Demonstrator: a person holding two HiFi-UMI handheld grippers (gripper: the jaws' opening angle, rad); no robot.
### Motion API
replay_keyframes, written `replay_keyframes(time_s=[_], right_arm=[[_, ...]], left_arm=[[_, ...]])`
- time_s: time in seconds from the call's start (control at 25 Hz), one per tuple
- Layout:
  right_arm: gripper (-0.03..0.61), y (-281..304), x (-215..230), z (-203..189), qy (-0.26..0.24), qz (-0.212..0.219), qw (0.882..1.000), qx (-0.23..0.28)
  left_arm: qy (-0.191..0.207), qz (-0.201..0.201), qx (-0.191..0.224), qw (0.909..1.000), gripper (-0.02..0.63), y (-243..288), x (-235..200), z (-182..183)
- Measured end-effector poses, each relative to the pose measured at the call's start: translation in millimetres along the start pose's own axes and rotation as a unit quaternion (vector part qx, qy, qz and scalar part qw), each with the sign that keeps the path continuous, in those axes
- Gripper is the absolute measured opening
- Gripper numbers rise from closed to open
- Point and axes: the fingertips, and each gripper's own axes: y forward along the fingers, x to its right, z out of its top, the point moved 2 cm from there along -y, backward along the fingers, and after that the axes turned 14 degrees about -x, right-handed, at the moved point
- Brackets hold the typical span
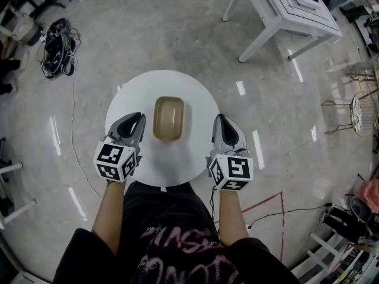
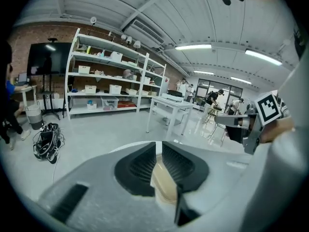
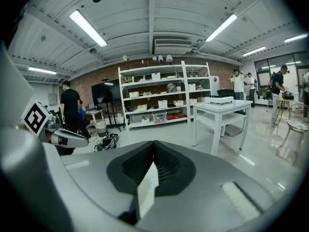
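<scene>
Beige dish (image 1: 169, 118) sits in the middle of the round white counter (image 1: 195, 158), a rounded rectangle with a smooth, shallow hollow and soft corners. The left hand-held gripper (image 1: 140, 118) lies just beside its left edge and the right hand-held gripper (image 1: 220, 119) just beside its right edge, neither touching it. Both point away from the person, roughly parallel, held low over the counter on bare forearms that reach straight forward from the body. Each carries a cube with black-and-white square markers at its rear, the left cube (image 1: 115, 161) and the right cube (image 1: 232, 170) covering the hands.

In the left gripper view the left hand-held gripper (image 2: 159, 146) has its ribbed black pads only a narrow slit apart, holding nothing; the dish (image 2: 161, 180) shows through the slit. In the right gripper view the right hand-held gripper (image 3: 153, 146) has its ribbed pads pressed together at the tips, empty. The gripper bodies are matte grey plastic.
</scene>
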Motion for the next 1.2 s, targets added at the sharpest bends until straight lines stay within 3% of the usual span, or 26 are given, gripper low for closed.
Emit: replay_keyframes(time_s=[0.68,1.2], right_arm=[[0.009,44.7,-8.7,-49.0,0.005,-0.012,0.998,-0.066],[0.009,78.7,-8.1,-91.6,0.048,-0.003,0.991,-0.121]], left_arm=[[-0.011,-0.028,-0.047,0.9984,0.048,46.2,-17.9,-35.5],[-0.033,-0.04,-0.088,0.9948,0.066,86.8,-25.9,-63.2]])
